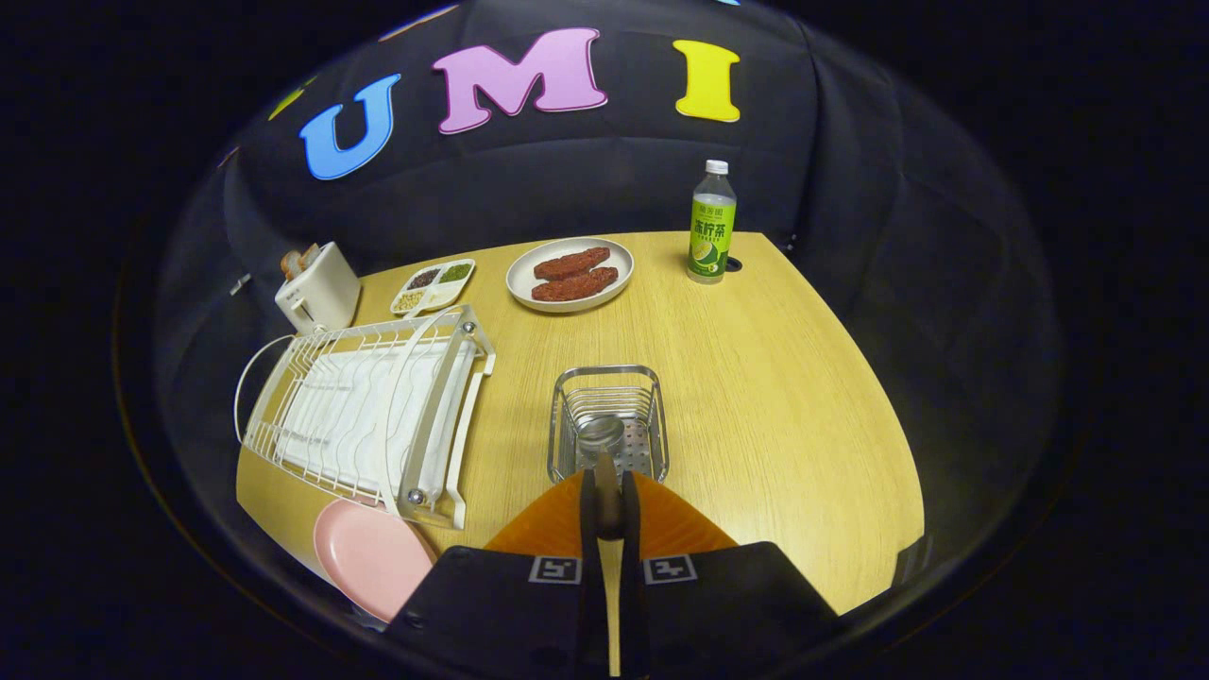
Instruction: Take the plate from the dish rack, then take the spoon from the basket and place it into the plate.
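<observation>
Gripper (607, 505) nearest: fingers drawn narrow, both pressing the spoon (604, 472) handle; bowl end over the wire basket (609, 416) just ahead. Pink plate (370, 557) flat on table (784, 397), left of fingers, touching the dish rack (364, 416) corner. Beyond: toaster (316, 288), divided tray (433, 285), plate with meat (570, 274), bottle (711, 222).

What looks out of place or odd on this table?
The pink round plate lies at the wooden table's near corner, its rim seemingly past the edge. The hand-held gripper is shut on the metal spoon's handle, its bowl still in the wire metal basket. Nothing looks spilled or broken.
</observation>
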